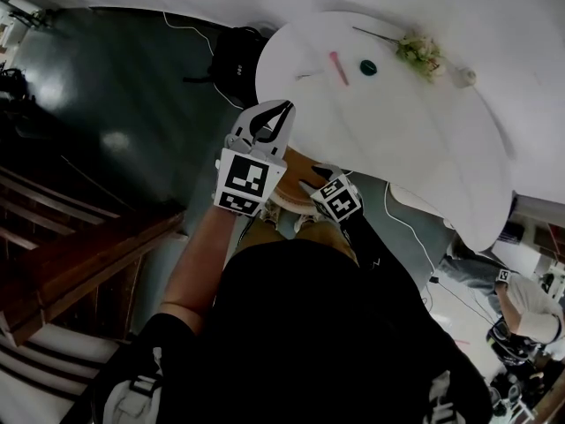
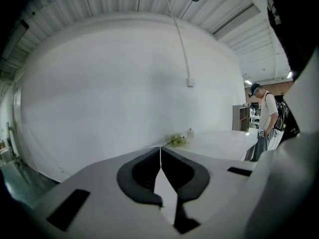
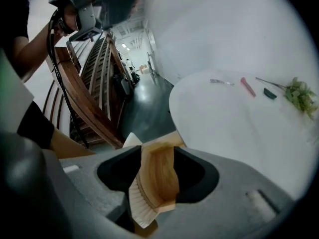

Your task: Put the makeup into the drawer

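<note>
Currently, left gripper (image 1: 281, 113): raised beside the table (image 1: 424, 157) edge, fingers closed together, nothing in them.
Drawer (image 1: 297, 170): wooden, at the table's near rim.
Right gripper (image 1: 312, 184): over the drawer, fingers spread wide, gripping nothing; wood and a white ribbed piece (image 3: 138, 203) show in the gap.
Makeup: silver stick (image 1: 309, 73), pink stick (image 1: 339, 67) and dark pot (image 1: 368, 66) lie on the table's far side, well apart from the drawer.

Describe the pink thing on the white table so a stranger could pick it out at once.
Find the big white round table and look toward its far side. A few small items lie in a row there, and the pink stick lies between a thin silver piece and a dark teal disc. It is the only pink thing there, slim and straight.
</note>
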Demonstrator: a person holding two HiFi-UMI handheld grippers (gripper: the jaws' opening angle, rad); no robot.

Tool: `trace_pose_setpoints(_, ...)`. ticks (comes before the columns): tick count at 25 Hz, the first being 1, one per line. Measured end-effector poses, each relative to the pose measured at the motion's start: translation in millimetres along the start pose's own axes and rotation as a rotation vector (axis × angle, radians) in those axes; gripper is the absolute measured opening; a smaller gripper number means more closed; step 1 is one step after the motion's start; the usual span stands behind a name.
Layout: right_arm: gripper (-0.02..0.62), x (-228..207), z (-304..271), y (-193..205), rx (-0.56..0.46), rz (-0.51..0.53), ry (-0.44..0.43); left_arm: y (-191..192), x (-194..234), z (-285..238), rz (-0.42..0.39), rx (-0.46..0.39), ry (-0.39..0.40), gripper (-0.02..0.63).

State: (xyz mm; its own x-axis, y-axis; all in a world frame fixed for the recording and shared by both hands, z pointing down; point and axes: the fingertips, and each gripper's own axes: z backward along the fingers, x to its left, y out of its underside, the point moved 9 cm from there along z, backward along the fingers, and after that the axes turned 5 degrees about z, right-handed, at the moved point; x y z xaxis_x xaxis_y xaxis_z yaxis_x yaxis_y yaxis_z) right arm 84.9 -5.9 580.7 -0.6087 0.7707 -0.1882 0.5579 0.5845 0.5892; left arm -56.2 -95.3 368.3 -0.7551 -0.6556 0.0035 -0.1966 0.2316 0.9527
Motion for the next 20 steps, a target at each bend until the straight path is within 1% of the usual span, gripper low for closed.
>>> trace_pose_setpoints(2, 0.201, -2, 14, -17, -0.099, 0.041, 0.050, -2, 0, 0, -0.003, -0.007, -0.002, 0.011)
trace_pose_setpoints(6, 0.201, -13, 52, -62, -0.327, 0.119, 0.191, -6, 0, -2, -0.004, -0.020, -0.005, 0.011)
trace_pose_setpoints(10, 0.201, -22, 100, -101, -0.532, 0.159, 0.305, -12, -2, -1, -0.005, -0.039, -0.007, 0.011)
trace_pose_setpoints(12, 0.201, -23, 123, -114, -0.618, 0.172, 0.359, -14, -3, -1, -0.004, -0.047, -0.006, 0.011)
trace_pose_setpoints(16, 0.201, -25, 163, -130, -0.757, 0.196, 0.464, -16, -2, 1, 0.009, -0.063, -0.006, 0.011)
trace_pose_setpoints(18, 0.201, -25, 179, -139, -0.821, 0.213, 0.503, -17, -1, 1, 0.004, -0.064, -0.011, 0.011)
trace_pose_setpoints(20, 0.201, -27, 185, -139, -0.816, 0.212, 0.525, -17, -1, 0, 0.004, -0.065, -0.015, 0.011)
